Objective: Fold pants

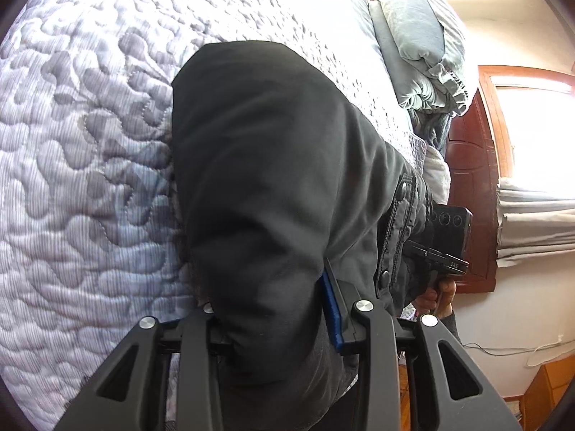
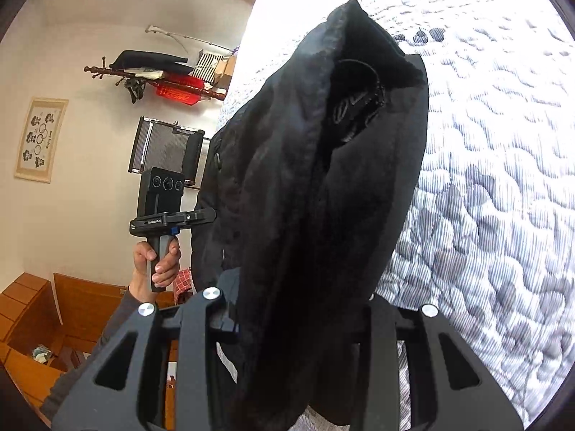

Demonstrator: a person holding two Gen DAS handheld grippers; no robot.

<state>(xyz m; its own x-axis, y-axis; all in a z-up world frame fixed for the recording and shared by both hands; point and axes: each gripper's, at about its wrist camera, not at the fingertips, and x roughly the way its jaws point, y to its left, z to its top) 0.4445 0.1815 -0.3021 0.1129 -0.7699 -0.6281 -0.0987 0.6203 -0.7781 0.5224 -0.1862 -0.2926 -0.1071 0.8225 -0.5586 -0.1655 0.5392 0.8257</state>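
left wrist: close over pants (image 1: pixel 273 179) | right wrist: likewise (shared: quilt (image 1: pixel 90 179))

pants (image 1: pixel 273 165): 1, black
grippers: 2, left gripper (image 1: pixel 276 327), right gripper (image 2: pixel 302 309)
hands: 2, left hand (image 2: pixel 158 262), right hand (image 1: pixel 440 296)
quilted bedspread (image 1: pixel 82 143): 1
wall picture (image 2: pixel 39 140): 1

A bed (image 1: pixel 90 143) under a grey-and-white quilted cover fills most of both views, with pale pillows (image 1: pixel 420 46) piled at its far end. Beyond stands a bright window (image 1: pixel 532 125) in a wooden frame — strongly overexposed. White walls carry a framed picture (image 2: pixel 39 140) and a cluttered wooden rack (image 2: pixel 161 79); wooden furniture (image 2: pixel 32 309) stands below.
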